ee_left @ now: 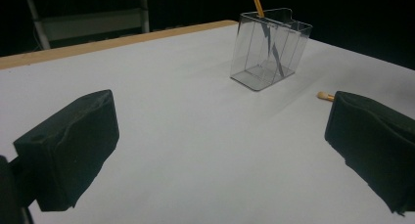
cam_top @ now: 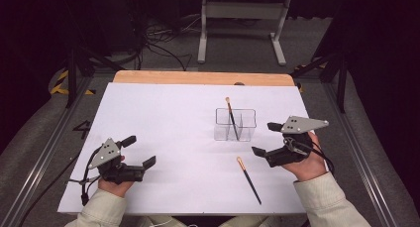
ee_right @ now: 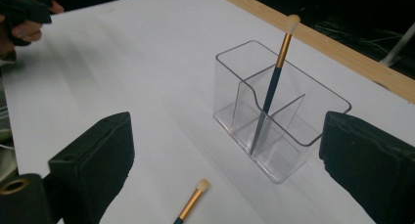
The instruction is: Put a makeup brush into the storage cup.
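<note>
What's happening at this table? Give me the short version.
A person holds a gripper in each hand over a white table. One makeup brush stands tilted in a clear divided organizer. A second makeup brush lies flat on the table, nearer the person. The right gripper hovers open just beside it. The left gripper is open too, holding nothing.

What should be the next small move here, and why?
Probably the right tool should come down over the brush on the table and close on it. Its jaws stand open and empty, that brush lies close beside it, and another brush already stands in the clear holder.
</note>
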Demonstrator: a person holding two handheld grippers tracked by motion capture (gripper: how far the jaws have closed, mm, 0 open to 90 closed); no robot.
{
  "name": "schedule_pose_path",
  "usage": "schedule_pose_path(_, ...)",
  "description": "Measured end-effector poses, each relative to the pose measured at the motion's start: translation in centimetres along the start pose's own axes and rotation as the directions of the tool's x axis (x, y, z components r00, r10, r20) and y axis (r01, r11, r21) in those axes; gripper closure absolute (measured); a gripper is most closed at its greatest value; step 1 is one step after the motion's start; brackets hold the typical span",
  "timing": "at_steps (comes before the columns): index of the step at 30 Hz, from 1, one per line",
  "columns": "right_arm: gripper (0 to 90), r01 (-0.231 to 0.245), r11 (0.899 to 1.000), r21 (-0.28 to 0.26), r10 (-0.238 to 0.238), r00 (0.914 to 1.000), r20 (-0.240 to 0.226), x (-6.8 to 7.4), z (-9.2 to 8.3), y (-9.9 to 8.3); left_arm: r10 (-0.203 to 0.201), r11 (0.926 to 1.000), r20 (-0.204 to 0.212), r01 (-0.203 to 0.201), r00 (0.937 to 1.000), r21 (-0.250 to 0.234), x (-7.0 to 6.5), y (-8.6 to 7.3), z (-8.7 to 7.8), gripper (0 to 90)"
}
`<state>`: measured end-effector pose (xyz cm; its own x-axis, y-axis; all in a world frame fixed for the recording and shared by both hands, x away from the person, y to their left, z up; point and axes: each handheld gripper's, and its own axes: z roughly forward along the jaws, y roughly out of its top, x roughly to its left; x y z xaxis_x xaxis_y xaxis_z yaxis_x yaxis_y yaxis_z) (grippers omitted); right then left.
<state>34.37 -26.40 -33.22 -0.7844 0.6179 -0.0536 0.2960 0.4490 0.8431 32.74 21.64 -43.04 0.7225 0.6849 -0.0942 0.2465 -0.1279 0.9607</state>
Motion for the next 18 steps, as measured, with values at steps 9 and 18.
schedule_pose_path(9, 9.3, 0.003, 0.990, 0.141, -0.007, 0.9995, 0.030, 0.5, 0.9, 0.4, 0.002, 1.0000, -0.002, -0.002, 1.0000, 0.007, 0.0, 0.0, -0.1, 0.4)
schedule_pose_path(18, 13.6, 0.007, 0.969, 0.248, -0.011, 0.9999, 0.012, 1.5, 1.9, 0.5, 0.006, 0.9998, -0.009, -0.006, 0.9999, 0.020, 0.0, -0.2, -0.5, 0.3)
